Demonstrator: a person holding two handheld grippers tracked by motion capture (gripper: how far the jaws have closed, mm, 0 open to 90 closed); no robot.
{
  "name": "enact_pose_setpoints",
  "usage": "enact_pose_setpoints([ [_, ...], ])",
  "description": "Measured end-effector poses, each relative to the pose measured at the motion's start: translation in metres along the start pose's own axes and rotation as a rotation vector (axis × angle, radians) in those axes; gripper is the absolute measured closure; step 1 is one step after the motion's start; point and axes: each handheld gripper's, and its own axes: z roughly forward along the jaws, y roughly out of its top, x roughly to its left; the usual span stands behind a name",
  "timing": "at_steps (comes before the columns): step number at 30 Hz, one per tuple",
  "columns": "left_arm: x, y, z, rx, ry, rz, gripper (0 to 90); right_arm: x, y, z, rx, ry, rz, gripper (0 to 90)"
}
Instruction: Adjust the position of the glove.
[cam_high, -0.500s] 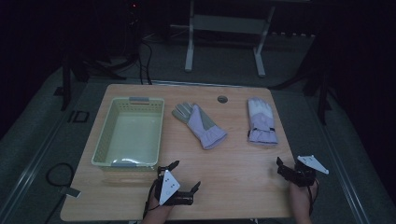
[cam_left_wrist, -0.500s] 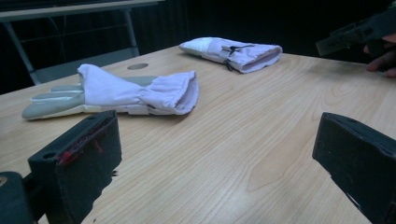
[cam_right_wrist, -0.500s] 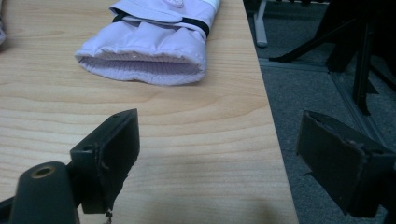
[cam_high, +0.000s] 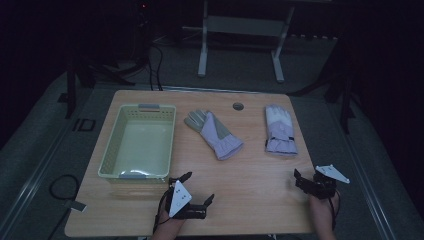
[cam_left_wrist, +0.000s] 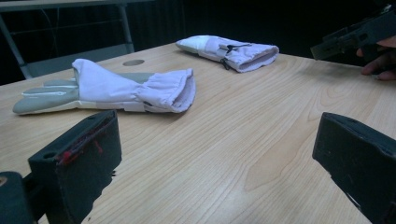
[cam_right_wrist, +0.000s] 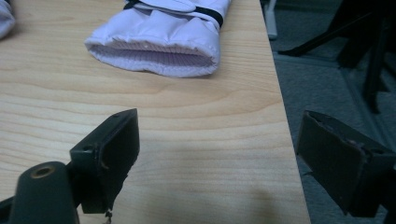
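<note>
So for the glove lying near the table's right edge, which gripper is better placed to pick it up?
Probably the right gripper. It sits open at the near right corner with the right-hand glove straight ahead, cuff facing its jaws. The left gripper, also open, is nearer the middle glove and basket.

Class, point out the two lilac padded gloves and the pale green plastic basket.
Middle lilac padded glove (cam_high: 215, 132), high view, grey palm.
Right lilac padded glove (cam_high: 280, 131), high view, back.
Pale green plastic basket (cam_high: 109, 150), high view, left wall.
</note>
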Motion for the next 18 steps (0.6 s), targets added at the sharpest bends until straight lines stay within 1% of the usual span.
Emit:
enact_pose_setpoints([
  [1, 0.000, 0.000, 0.000, -0.001, 0.000, -0.001, 1.3, -0.002, 0.001, 0.000, 0.014, 0.019, 0.014, 13.5],
  [2, 0.000, 0.000, 0.000, -0.001, -0.001, -0.003, 1.3, -0.002, 0.001, 0.000, 0.014, 0.019, 0.014, 13.5],
  [4, 0.000, 0.000, 0.000, -0.001, 0.000, -0.004, 1.3, -0.004, 0.004, 0.000, 0.021, 0.041, 0.021, 13.5],
  [8, 0.000, 0.000, 0.000, -0.001, 0.001, -0.003, 1.3, -0.004, 0.012, -0.003, 0.031, 0.069, 0.003, 13.3],
  [9, 0.000, 0.000, 0.000, -0.001, 0.001, -0.002, 1.3, -0.005, 0.018, -0.005, 0.038, 0.076, -0.007, 12.9],
  [11, 0.000, 0.000, 0.000, 0.000, 0.001, -0.002, 1.3, -0.006, 0.022, -0.006, 0.036, 0.084, -0.005, 12.5],
  [13, 0.000, 0.000, 0.000, 0.000, 0.002, -0.005, 1.3, -0.008, 0.030, -0.010, 0.030, 0.090, -0.008, 12.0],
  [14, 0.001, 0.000, 0.000, 0.000, 0.002, -0.006, 1.3, -0.009, 0.034, -0.011, 0.028, 0.084, -0.017, 11.9],
  [15, 0.001, 0.000, 0.000, 0.000, 0.002, -0.007, 1.3, -0.010, 0.043, -0.015, 0.018, 0.074, -0.017, 11.8],
  [16, 0.001, 0.000, 0.000, 0.000, 0.002, -0.006, 1.3, -0.010, 0.043, -0.015, 0.018, 0.074, -0.017, 11.8],
  [17, 0.000, 0.000, 0.000, 0.000, 0.002, -0.006, 1.3, -0.011, 0.048, -0.016, 0.020, 0.083, -0.014, 11.8],
  [18, 0.000, 0.000, 0.000, 0.000, 0.001, -0.004, 1.3, -0.012, 0.053, -0.018, 0.025, 0.082, -0.011, 13.5],
])
